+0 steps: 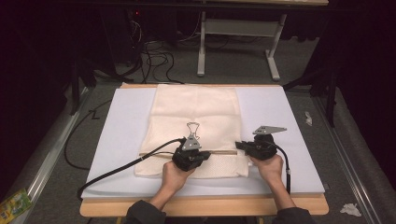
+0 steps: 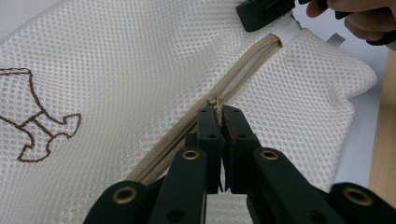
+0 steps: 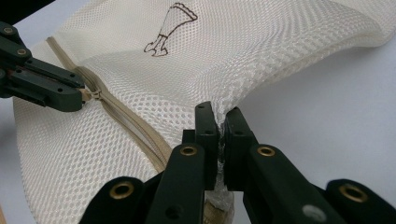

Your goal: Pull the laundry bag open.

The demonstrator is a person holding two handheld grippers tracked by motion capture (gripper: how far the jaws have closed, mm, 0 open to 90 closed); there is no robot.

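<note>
flat, mesh bag (image 1: 196, 116) lies lengthwise away, zipper (image 1: 219, 152) crosswise.

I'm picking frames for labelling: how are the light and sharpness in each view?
High view: table lit, surroundings dark, the mesh bag soft in detail. Left gripper view: mesh and zipper pull crisp, the left gripper well lit, no glare. Right gripper view: weave sharp near the right gripper, far edge slightly soft.
</note>
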